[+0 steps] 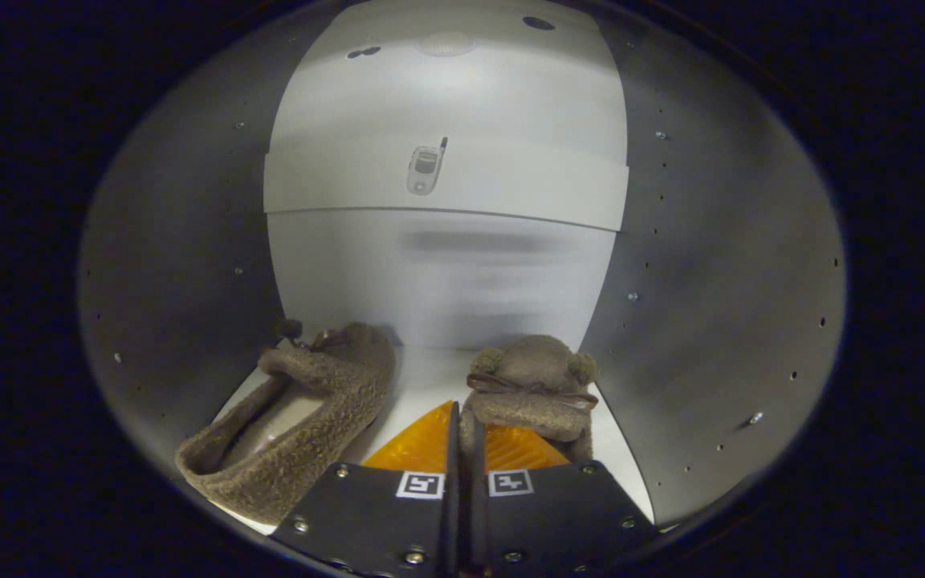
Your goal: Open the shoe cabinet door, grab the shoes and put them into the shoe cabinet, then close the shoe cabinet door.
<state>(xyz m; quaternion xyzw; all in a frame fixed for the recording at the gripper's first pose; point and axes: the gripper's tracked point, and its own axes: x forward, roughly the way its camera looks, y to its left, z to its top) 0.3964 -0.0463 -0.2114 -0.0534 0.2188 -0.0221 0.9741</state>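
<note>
Gripper (461,449) clenches the heel of the right shoe (533,385), toe pointing ahead toward the cabinet back wall (438,273).

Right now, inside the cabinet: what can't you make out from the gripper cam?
- Gripper: fingers nearly together on the right shoe's heel edge; the grip is hidden behind them.
- Left shoe: near end hidden by the gripper body.
- Back panel: dark smear, blurred.
- Hinge on the shelf edge: too small for detail.
</note>
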